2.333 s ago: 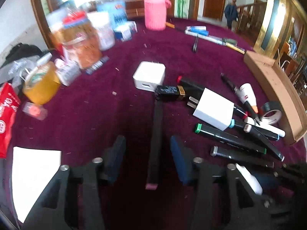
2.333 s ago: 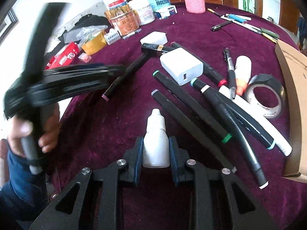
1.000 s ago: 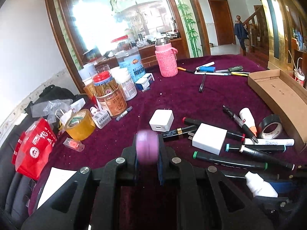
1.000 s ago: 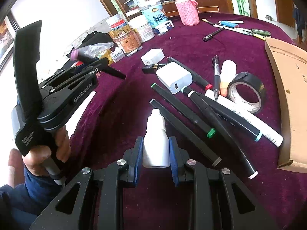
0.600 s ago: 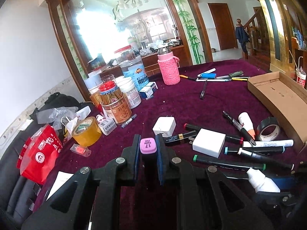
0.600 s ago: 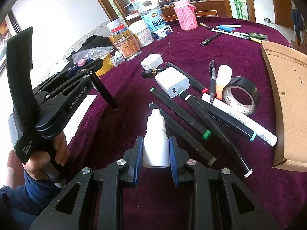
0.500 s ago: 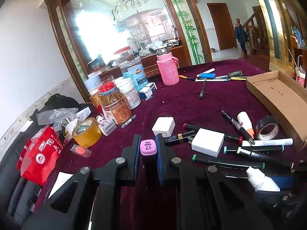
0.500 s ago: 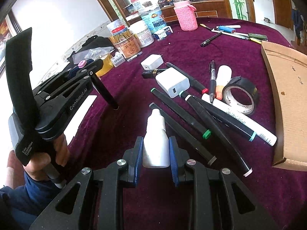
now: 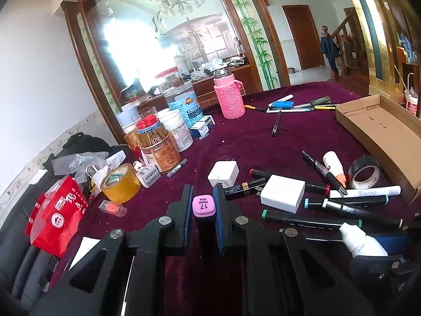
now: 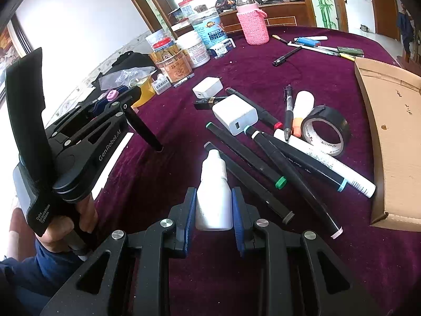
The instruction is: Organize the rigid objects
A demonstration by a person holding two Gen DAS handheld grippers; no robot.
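Note:
My left gripper (image 9: 202, 197) is shut on a black marker with a pink cap marked 17 (image 9: 203, 206), held upright above the purple cloth; the marker's black barrel (image 10: 143, 129) hangs below the gripper in the right wrist view. My right gripper (image 10: 213, 197) is shut on a small white dropper bottle (image 10: 213, 200), also seen at the left wrist view's lower right (image 9: 363, 242). Several black markers (image 10: 244, 152), two white chargers (image 10: 235, 114) (image 9: 223, 173), a tape roll (image 10: 326, 130) and a pen (image 10: 288, 110) lie ahead.
A shallow cardboard tray (image 10: 394, 121) lies at the right. Jars (image 9: 159, 147), a pink knitted bottle (image 9: 229, 97), yellow tape (image 9: 121, 183) and a red packet (image 9: 56, 216) crowd the left and back. More pens (image 9: 297, 105) lie at the far side.
My left gripper closed on the pink-capped marker, lifted it off the cloth and turned it upright. The right gripper has kept holding the white bottle, nearly still.

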